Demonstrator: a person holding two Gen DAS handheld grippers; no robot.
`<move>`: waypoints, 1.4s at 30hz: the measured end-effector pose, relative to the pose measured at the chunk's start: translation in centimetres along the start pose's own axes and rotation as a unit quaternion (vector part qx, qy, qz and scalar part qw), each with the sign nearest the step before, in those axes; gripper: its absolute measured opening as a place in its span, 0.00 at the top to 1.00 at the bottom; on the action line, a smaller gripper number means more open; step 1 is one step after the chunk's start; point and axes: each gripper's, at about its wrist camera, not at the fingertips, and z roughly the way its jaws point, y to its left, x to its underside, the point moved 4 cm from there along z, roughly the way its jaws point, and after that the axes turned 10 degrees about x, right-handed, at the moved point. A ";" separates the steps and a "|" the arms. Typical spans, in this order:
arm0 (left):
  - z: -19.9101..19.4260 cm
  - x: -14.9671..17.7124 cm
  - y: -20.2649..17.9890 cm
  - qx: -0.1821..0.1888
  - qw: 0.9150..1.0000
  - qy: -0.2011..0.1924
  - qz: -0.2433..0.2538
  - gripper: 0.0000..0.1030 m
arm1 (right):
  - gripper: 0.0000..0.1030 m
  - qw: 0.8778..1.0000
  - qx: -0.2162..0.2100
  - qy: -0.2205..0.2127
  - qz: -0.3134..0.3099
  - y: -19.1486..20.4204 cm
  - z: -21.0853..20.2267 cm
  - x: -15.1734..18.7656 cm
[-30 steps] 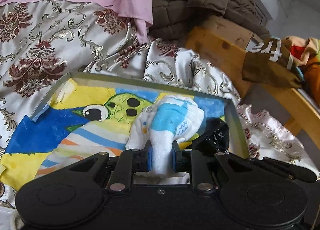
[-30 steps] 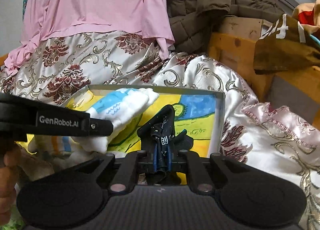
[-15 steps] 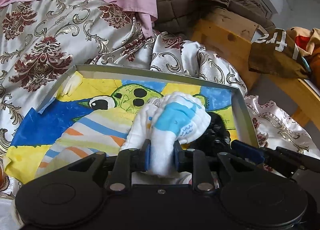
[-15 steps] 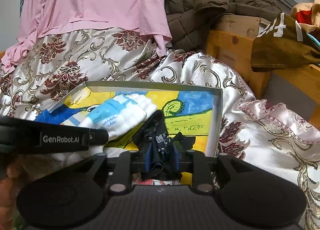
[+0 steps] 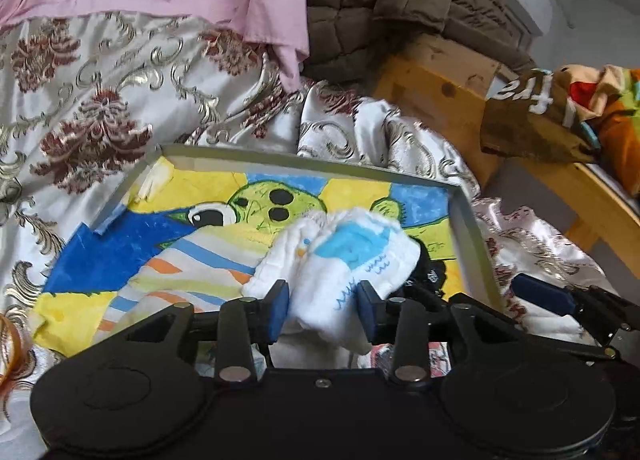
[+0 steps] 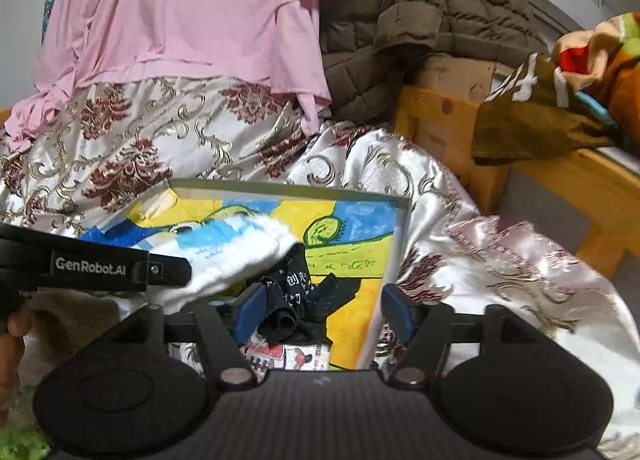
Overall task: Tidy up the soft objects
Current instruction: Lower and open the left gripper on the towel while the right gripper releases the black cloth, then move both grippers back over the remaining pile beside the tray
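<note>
Across the brocade bedcover [image 5: 100,100], lying flat, a shallow grey-rimmed tray [image 5: 304,162] lined with a bright cartoon painting. Judging from both views: a release step, two soft items being set into that tray side by side.

On the painted floor near the tray's right half, the white-and-blue sock bundle [image 5: 352,252], narrowed between the blue pads of the left gripper [image 5: 324,300]. Jaws opening, pads touching both sides of the bundle. Just beside it, touching its right edge, the black sock [image 6: 300,288], lying between the jaws of the right gripper [image 6: 322,312]. Jaws opening wide, clear air on the right side, the left pad close against the cloth or brushing it; cannot tell which.

To do this well:
- Finish spreading both pairs of jaws fully before any pull-back, so no fabric drags.
- Draw each tool straight back along its own fingers, low and slow.
- Watch for terry loops snagging on a pad.
- Keep the two tools apart while leaving, the left one crossing close in front of the right camera.
- Leave both items inside the rim, not draped over it.
</note>
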 end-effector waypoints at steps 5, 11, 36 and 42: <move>-3.4 0.4 -1.2 -0.009 0.999 -0.032 0.042 0.59 | 0.17 1.000 0.003 -0.020 0.006 -0.9 -3.2 -0.2; -8.4 0.8 -2.2 -0.016 0.996 -0.062 0.055 0.46 | 0.12 0.999 -0.004 -0.049 0.003 -1.1 -8.1 -0.7; -25.1 5.4 -5.2 0.002 0.987 -0.127 0.099 0.06 | 0.00 0.994 -0.027 -0.105 0.010 1.9 -24.4 1.8; -28.0 7.4 -5.2 -0.012 0.983 -0.141 0.115 0.06 | 0.00 0.995 -0.024 -0.096 0.030 2.3 -26.4 3.3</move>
